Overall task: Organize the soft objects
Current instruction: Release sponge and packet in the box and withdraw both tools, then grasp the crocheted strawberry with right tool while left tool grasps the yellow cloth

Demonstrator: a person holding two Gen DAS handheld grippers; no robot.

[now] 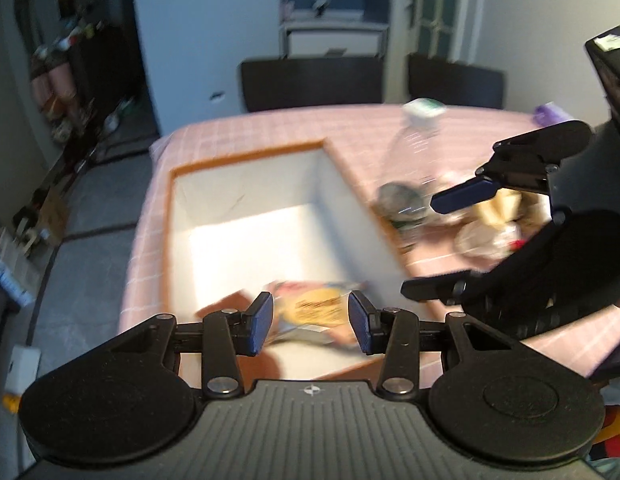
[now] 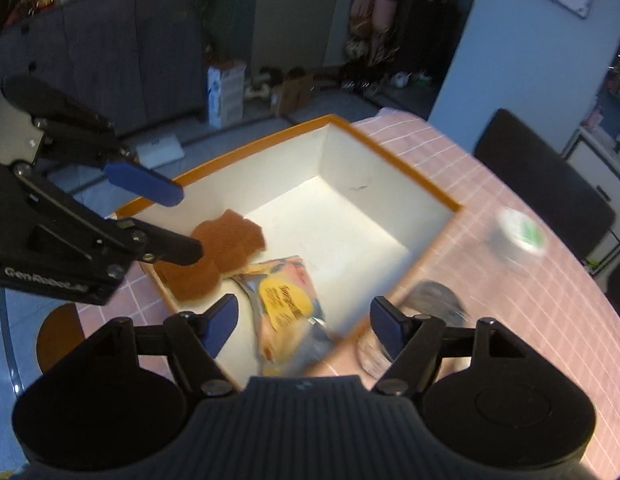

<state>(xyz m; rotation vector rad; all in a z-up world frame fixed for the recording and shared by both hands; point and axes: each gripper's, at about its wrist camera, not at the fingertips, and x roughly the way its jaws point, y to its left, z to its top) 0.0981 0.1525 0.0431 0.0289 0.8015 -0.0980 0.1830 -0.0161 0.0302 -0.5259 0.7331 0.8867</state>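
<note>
Crinkly plastic snack packet [image 2: 288, 304] lies in the white box [image 2: 394, 176], near corner, at 6 o'clock; light, slippery. Pinch its sealed edge. Your left gripper [image 1: 310, 322] and right gripper [image 2: 304, 322] both gape, empty.

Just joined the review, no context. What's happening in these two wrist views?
A person holds a pair of tongs in each hand over an orange-rimmed white box on a pink checked tablecloth. Both the left tongs and right tongs are open and hold nothing. Already in the box are a brown soft piece and a snack packet. A clear plastic bottle and other blurred items lie on the cloth outside the box.
</note>
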